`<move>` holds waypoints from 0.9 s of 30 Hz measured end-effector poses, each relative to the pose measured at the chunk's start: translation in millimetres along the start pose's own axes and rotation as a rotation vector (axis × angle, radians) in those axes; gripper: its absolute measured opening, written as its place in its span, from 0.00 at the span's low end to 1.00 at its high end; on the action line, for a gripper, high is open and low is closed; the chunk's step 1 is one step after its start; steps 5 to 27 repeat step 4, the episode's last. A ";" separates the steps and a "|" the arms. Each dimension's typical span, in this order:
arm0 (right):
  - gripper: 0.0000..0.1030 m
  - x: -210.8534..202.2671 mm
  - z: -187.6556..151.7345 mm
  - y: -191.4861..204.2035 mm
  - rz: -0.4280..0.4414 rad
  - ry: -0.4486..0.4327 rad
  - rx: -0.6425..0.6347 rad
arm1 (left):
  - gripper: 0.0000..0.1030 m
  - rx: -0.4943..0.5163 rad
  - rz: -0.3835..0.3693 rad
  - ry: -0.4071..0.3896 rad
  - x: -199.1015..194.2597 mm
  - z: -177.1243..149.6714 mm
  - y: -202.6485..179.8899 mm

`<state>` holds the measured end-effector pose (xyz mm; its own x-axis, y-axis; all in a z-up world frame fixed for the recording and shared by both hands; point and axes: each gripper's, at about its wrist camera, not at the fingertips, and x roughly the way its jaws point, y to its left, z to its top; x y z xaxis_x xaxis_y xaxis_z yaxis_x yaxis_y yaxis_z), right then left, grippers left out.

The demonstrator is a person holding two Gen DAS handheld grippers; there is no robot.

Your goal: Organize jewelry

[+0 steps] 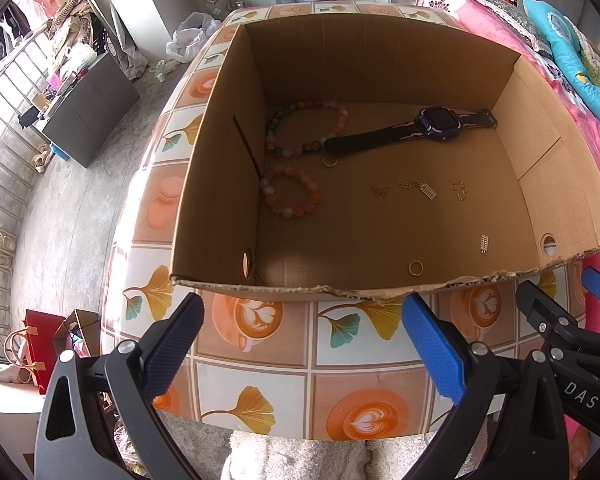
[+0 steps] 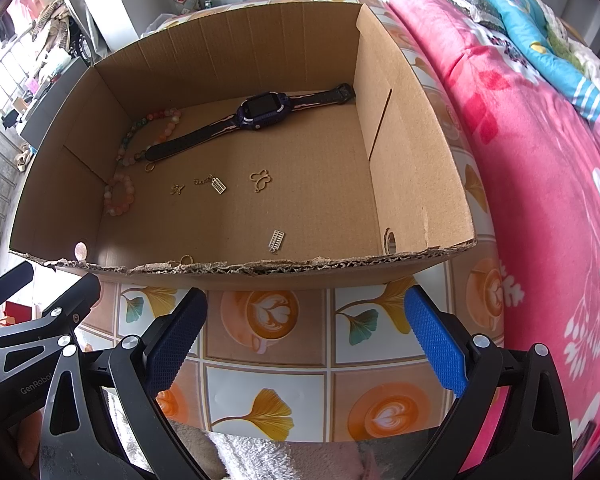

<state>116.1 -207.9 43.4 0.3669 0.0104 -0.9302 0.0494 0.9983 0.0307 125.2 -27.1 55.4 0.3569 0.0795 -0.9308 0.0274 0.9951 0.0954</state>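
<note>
An open cardboard box (image 1: 216,152) (image 2: 416,168) stands on the patterned table and holds jewelry. Inside lie a dark purple watch (image 1: 440,120) (image 2: 264,112), a multicolour bead bracelet (image 1: 304,128) (image 2: 148,132), a pink bead bracelet (image 1: 292,196) (image 2: 120,194), a butterfly outline charm (image 1: 460,190) (image 2: 262,179), a small butterfly charm (image 1: 380,190) (image 2: 177,189), a chain with an abacus tag (image 1: 420,188) (image 2: 212,183), a silver abacus charm (image 1: 485,243) (image 2: 276,240) and gold rings (image 1: 416,268) (image 2: 186,259). My left gripper (image 1: 302,340) and right gripper (image 2: 306,336) are open and empty, in front of the box.
The table (image 1: 260,392) has an orange and white tile pattern. A pink floral bed (image 2: 540,200) runs along the right. On the floor at left stand a grey cabinet (image 1: 88,108) and a red bag (image 1: 40,344). A white towel (image 1: 300,456) lies below the grippers.
</note>
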 end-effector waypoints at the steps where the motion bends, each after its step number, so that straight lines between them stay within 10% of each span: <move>1: 0.92 -0.1 -0.2 0.1 0.000 -0.001 0.000 | 0.94 -0.001 0.000 0.000 -0.1 0.6 -0.8; 27: 0.92 0.1 -0.1 -0.1 0.001 0.000 -0.001 | 0.94 -0.001 0.000 0.001 -0.2 0.3 -0.6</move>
